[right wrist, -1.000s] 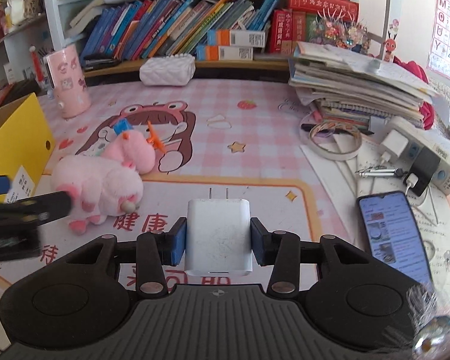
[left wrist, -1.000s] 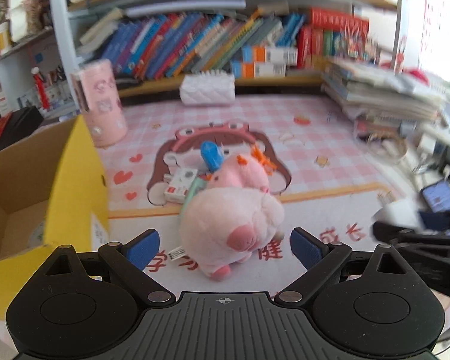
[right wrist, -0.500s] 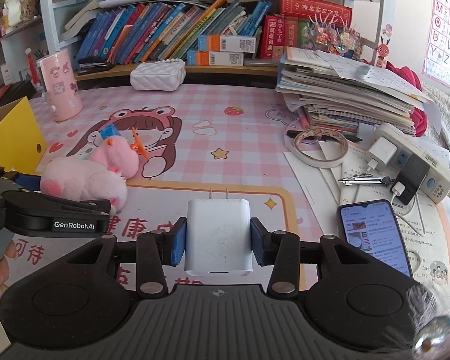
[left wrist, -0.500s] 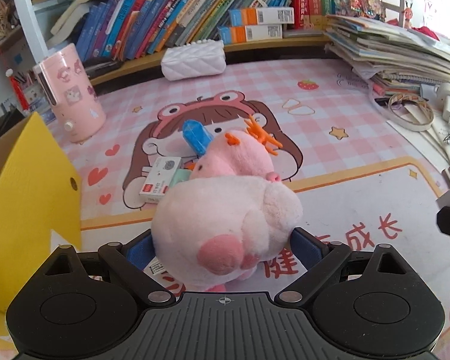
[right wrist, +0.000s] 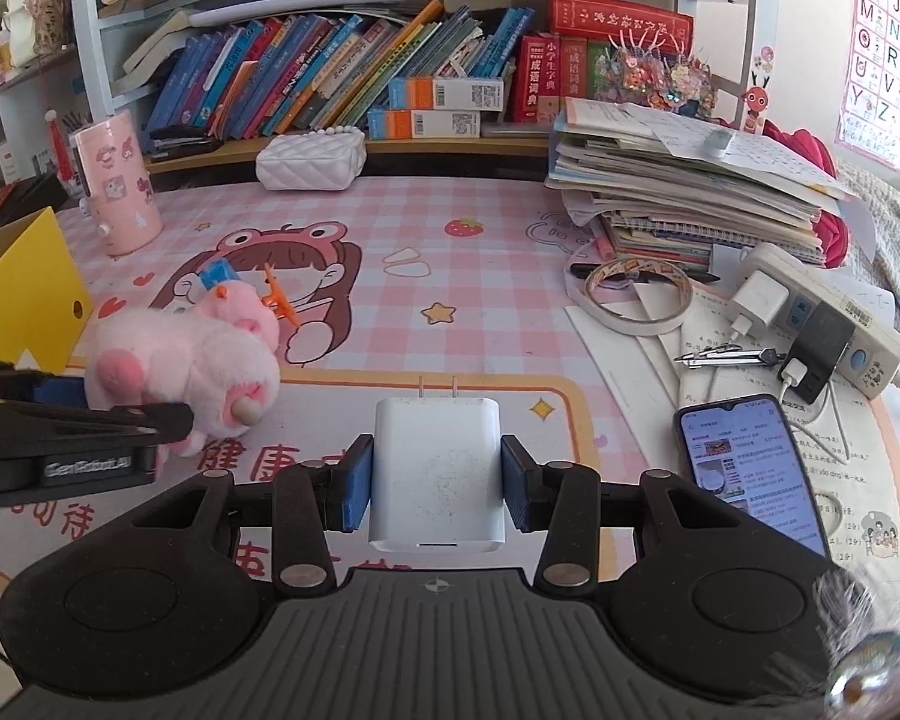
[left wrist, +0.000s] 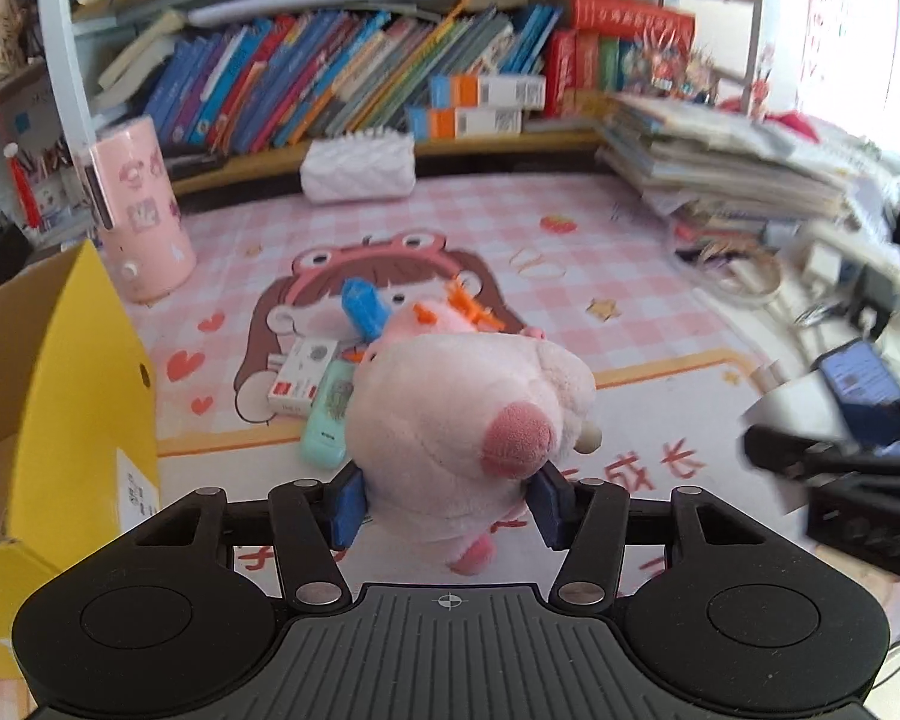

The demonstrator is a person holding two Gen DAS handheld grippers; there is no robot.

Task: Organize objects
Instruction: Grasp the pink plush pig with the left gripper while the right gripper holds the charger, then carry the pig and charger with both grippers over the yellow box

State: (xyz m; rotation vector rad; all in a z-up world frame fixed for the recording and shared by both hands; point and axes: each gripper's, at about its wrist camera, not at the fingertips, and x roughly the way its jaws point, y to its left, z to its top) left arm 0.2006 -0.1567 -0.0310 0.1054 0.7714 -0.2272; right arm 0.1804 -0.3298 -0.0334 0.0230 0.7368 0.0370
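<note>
My left gripper (left wrist: 447, 501) is shut on a pink plush pig (left wrist: 462, 414); its blue pads press the plush's sides just above the desk mat. The plush also shows in the right wrist view (right wrist: 192, 360), with the left gripper's arm (right wrist: 72, 438) across it. My right gripper (right wrist: 435, 483) is shut on a white charger plug (right wrist: 437, 474), prongs pointing away, held over the mat. A yellow cardboard box (left wrist: 72, 384) stands open at the left. A mint device (left wrist: 330, 414), a small white-red box (left wrist: 303, 375) and a blue piece (left wrist: 363, 306) lie behind the plush.
A pink cup (right wrist: 117, 180) and white quilted pouch (right wrist: 309, 159) stand at the back by the bookshelf. On the right are a book stack (right wrist: 690, 192), a tape roll (right wrist: 636, 297), a power strip (right wrist: 828, 324) and a phone (right wrist: 750, 468).
My left gripper moved in around the plush pig and closed on it. My right gripper kept hold of the charger and shifted only slightly.
</note>
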